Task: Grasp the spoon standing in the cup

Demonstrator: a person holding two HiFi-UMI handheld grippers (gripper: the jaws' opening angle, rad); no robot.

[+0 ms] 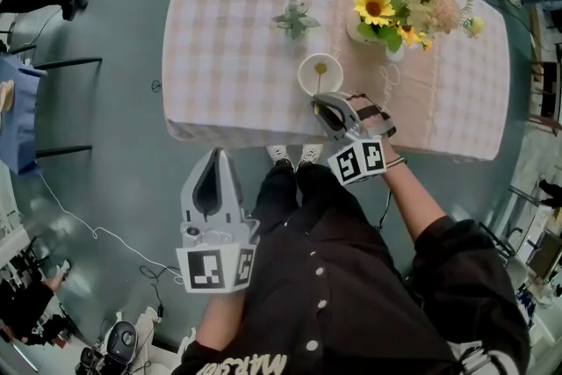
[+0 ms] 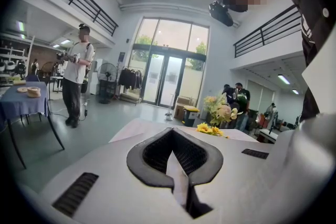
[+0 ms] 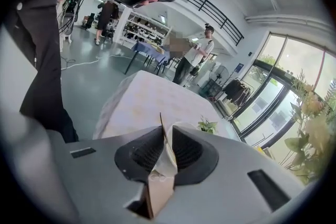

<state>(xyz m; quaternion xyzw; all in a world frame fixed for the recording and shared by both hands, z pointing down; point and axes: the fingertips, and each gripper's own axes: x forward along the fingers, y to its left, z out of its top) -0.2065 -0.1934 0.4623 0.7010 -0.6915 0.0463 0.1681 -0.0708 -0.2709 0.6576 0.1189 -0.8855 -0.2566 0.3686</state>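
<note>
A white cup (image 1: 304,82) stands near the front edge of the table with the pink checked cloth (image 1: 228,57). The spoon (image 1: 320,68) stands in it, its bowl showing yellowish inside. My right gripper (image 1: 318,104) reaches the cup's near rim. In the right gripper view its jaws (image 3: 164,141) are closed on the spoon's thin handle (image 3: 161,124), which sticks up between the pads. My left gripper (image 1: 216,155) hangs over the floor, left of the person's legs and clear of the table. Its jaws (image 2: 172,136) are shut with nothing in them.
A vase of yellow and peach flowers (image 1: 399,9) stands right of the cup at the back. A small green plant (image 1: 295,18) sits behind the cup. The person's shoes (image 1: 294,155) are at the table's front edge. Other people (image 2: 76,76) stand in the hall.
</note>
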